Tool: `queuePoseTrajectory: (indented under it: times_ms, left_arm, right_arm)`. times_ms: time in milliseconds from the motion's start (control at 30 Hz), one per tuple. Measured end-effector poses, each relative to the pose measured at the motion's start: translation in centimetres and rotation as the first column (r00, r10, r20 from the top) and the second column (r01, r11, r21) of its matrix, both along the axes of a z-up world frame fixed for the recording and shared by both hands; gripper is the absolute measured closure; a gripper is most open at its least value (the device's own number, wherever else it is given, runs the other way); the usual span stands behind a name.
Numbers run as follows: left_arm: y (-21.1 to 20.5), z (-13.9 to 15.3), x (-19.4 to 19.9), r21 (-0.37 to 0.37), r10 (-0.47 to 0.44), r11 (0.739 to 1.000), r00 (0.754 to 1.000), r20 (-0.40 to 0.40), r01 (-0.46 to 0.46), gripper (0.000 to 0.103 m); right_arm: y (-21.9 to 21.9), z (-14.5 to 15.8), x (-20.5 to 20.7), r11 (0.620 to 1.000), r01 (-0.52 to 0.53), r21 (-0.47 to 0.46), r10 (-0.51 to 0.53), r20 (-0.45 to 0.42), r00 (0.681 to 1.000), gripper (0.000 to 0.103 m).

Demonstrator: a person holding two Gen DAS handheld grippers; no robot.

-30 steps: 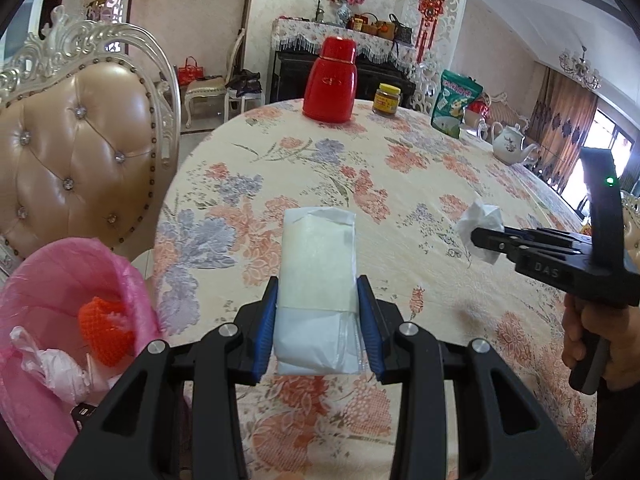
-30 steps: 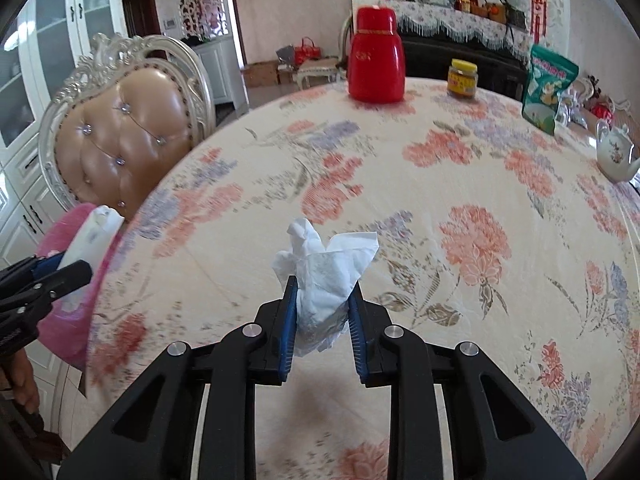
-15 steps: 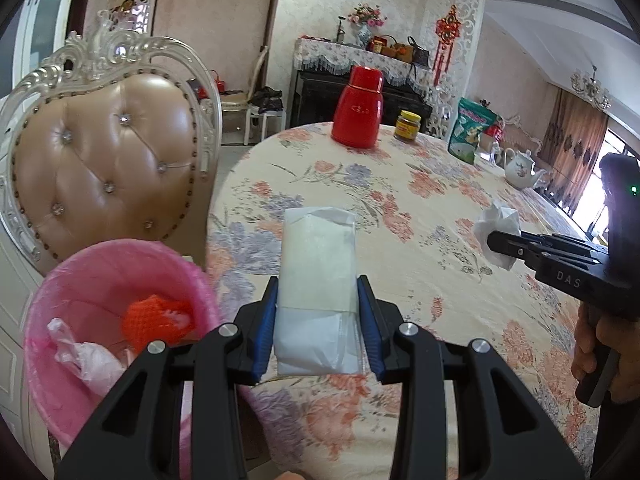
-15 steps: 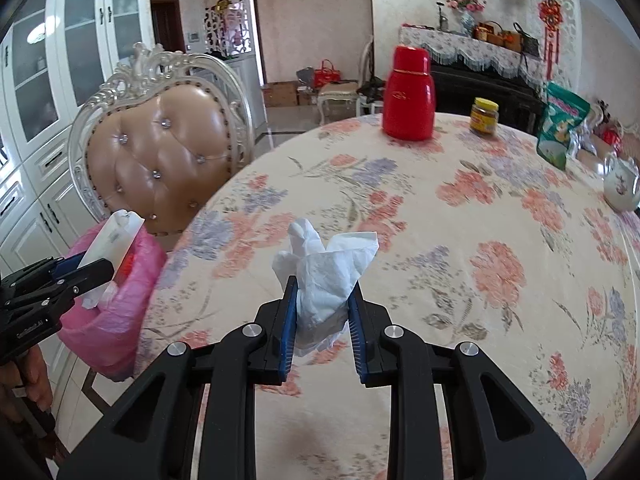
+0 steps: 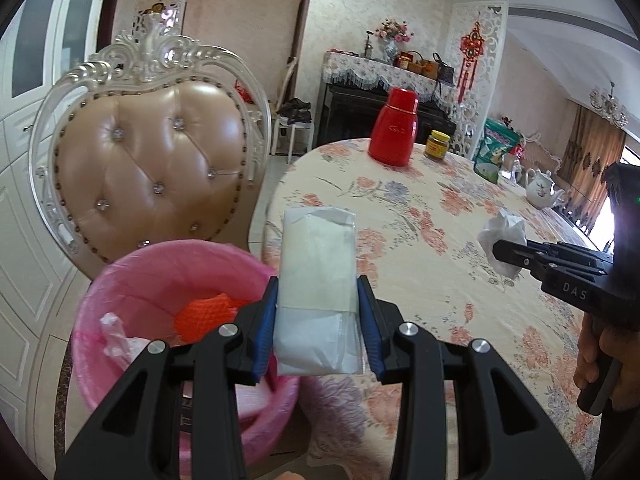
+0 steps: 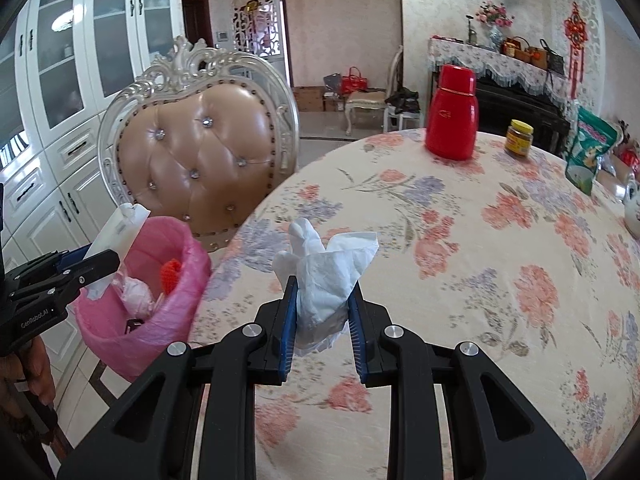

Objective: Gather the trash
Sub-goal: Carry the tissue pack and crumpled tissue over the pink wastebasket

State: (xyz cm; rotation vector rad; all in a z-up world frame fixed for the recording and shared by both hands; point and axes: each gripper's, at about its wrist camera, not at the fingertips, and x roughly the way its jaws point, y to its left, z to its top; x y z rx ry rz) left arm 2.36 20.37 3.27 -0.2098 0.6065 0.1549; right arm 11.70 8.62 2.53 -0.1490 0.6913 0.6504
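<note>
Carrying two pieces of trash at once, the person is bringing both toward the pink bin (image 5: 132, 280), which is standing on the floor just left of the tabletop (image 5: 420, 216) and in front of the chair (image 5: 152, 168). The left tongs (image 5: 317, 322) are clamped on a white packet (image 5: 318, 264), and in the right view that packet is reaching over the bin's near rim, so its drop looks close. The right tongs (image 6: 322, 330) are squeezing a crumpled tissue (image 6: 326, 276) and are hanging above the tabletop's left edge, to the right of the bin (image 6: 168, 308). Inside the bin, an orange net (image 5: 204, 312) and a wad of pinkish plastic (image 5: 116, 336) are already lying, so part of the collecting seems done. What is left, judging from this, is releasing the packet, then the tissue. On the far tabletop a red flask (image 5: 394, 126), a jar (image 5: 438, 145), a green bag (image 5: 498, 148) and a teapot (image 5: 540, 188) are standing; they don't look like trash.
</note>
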Motion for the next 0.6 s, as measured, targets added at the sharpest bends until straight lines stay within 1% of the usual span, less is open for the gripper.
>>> queuePoseTrajectory:
  times_ms: [300, 600]
  left_arm:
    - [3.3, 0.2, -2.4, -0.001, 0.065, 0.998, 0.998, 0.005, -0.065, 0.066]
    - [5.7, 0.0, -3.9, -0.007, 0.104, 0.995, 0.995, 0.005, -0.104, 0.066]
  right_arm:
    - [4.0, 0.2, -1.4, 0.998, -0.066, -0.003, 0.066, 0.005, 0.998, 0.079]
    - [7.5, 0.3, -2.3, 0.993, -0.116, -0.012, 0.116, 0.007, 0.993, 0.079]
